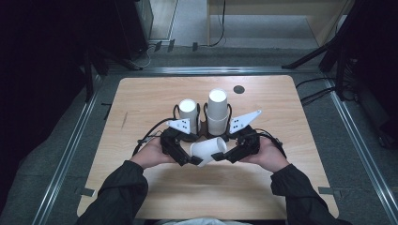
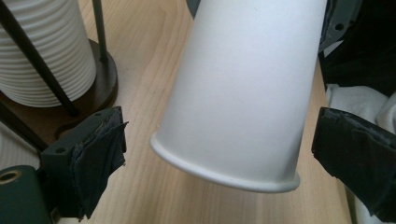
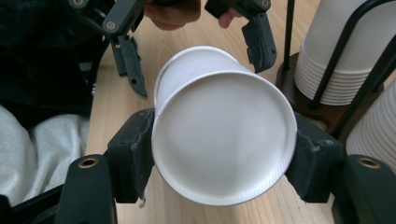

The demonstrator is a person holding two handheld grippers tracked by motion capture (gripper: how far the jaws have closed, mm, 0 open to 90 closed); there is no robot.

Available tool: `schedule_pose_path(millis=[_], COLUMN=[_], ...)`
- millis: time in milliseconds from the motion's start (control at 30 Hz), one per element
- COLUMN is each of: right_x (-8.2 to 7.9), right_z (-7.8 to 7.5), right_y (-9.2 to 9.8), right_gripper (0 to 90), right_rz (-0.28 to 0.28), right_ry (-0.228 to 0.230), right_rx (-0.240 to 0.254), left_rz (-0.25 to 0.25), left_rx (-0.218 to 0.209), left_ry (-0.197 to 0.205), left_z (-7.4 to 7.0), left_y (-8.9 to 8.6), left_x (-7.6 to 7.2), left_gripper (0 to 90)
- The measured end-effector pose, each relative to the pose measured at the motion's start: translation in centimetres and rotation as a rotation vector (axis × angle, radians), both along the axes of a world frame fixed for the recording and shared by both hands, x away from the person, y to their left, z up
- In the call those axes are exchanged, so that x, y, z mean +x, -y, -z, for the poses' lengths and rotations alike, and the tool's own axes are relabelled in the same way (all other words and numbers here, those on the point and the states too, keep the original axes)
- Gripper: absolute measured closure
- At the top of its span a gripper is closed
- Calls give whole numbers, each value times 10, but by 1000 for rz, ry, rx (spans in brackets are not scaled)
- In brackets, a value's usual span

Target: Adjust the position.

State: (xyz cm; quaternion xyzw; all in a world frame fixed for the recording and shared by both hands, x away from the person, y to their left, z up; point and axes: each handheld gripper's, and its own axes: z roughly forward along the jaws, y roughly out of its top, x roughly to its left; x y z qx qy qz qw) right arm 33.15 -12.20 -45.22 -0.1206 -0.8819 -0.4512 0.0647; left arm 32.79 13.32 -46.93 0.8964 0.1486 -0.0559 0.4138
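A white paper cup point(image 1: 209, 150) lies sideways in the air above the wooden table point(image 1: 141, 103), between my two grippers. My right gripper point(image 1: 220, 156) is shut on its base end; in the right gripper view both pads press the cup point(image 3: 224, 144) at its bottom. My left gripper point(image 1: 195, 161) is open around the rim end. In the left gripper view the cup point(image 2: 243, 93) passes between the two black pads point(image 2: 100, 154) with a gap on each side. The left gripper point(image 3: 196, 51) also appears beyond the cup in the right gripper view.
Two black wire holders with stacks of white cups stand just behind the grippers, a shorter stack point(image 1: 188, 112) on the left and a taller one point(image 1: 218, 110) on the right. A dark round spot point(image 1: 239, 89) marks the table's far side. Cables and metal rails lie around the table.
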Motion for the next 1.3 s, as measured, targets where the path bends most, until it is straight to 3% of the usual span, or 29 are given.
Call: schedule_pose_path(millis=[200,333,567,767,1100,1233,1300], right_x=[0,0,-2,-2,-2,-3,-4], right_z=[-5,-7,-12,-15,-14,-14,-13], right_y=[-3,-4,-6,-3,-5,-7,-6], right_gripper=[331,331,332,332,330,213,175], right_rz=[-14,-20,-24,-9,-1,7,19], right_ry=[-6,-4,-2,5,4,19,41], right_rx=[42,58,86,108,104,103,71], left_rz=[10,18,15,8,18,15,17], left_rx=[-37,-90,-98,-126,-106,-103,-83], left_ry=[21,26,16,37,44,36,33], left_z=[-1,-3,0,-3,-6,-10,-15], left_y=[-2,-7,-6,-14,-18,-22,-24], left_x=[-5,-8,-7,-7,-6,-4,-4], left_gripper=[33,115,122,162,202,205,203])
